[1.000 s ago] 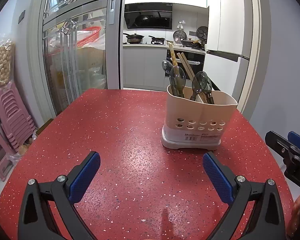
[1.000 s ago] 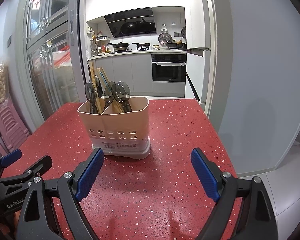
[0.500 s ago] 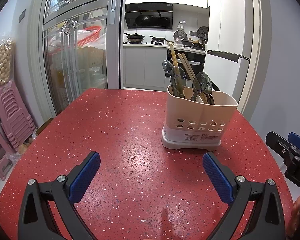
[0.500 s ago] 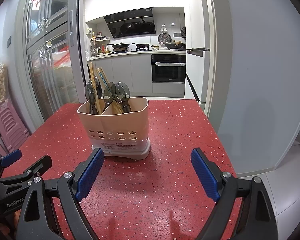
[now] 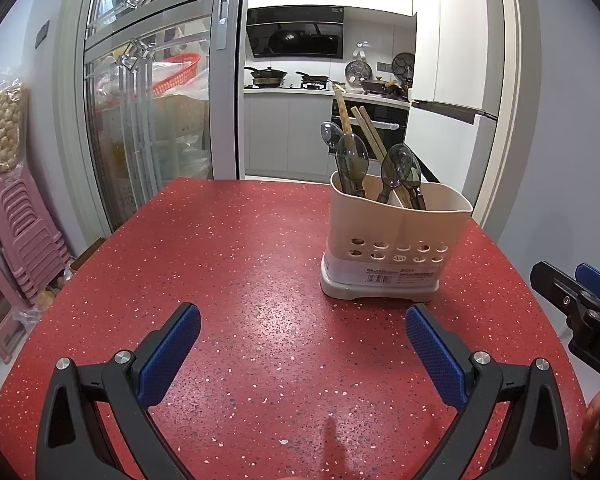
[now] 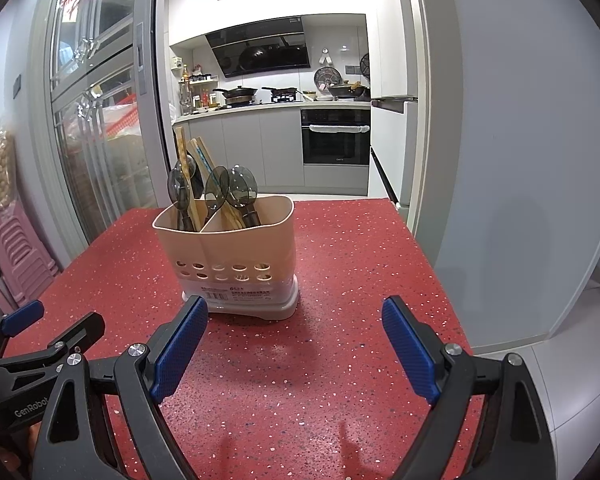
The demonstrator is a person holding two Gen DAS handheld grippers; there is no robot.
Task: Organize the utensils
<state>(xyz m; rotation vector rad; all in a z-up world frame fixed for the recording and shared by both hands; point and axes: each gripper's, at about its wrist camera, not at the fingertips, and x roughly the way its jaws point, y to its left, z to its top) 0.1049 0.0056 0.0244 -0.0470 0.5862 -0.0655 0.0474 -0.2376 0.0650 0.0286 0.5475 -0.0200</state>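
A beige two-compartment utensil holder (image 5: 396,240) stands on the red speckled table (image 5: 240,260), also in the right wrist view (image 6: 228,252). Several dark translucent spoons (image 5: 396,168) and wooden chopsticks (image 5: 366,128) stand upright in it, in both compartments (image 6: 236,188). My left gripper (image 5: 302,324) is open and empty, low over the table in front of the holder and left of it. My right gripper (image 6: 294,320) is open and empty, just in front of the holder; it shows at the right edge of the left wrist view (image 5: 576,296).
The table's right edge (image 6: 432,264) drops to a tiled floor beside a grey wall. Pink plastic stools (image 5: 24,232) are stacked left of the table. A glass sliding door (image 5: 148,120) and a kitchen (image 5: 300,100) lie behind.
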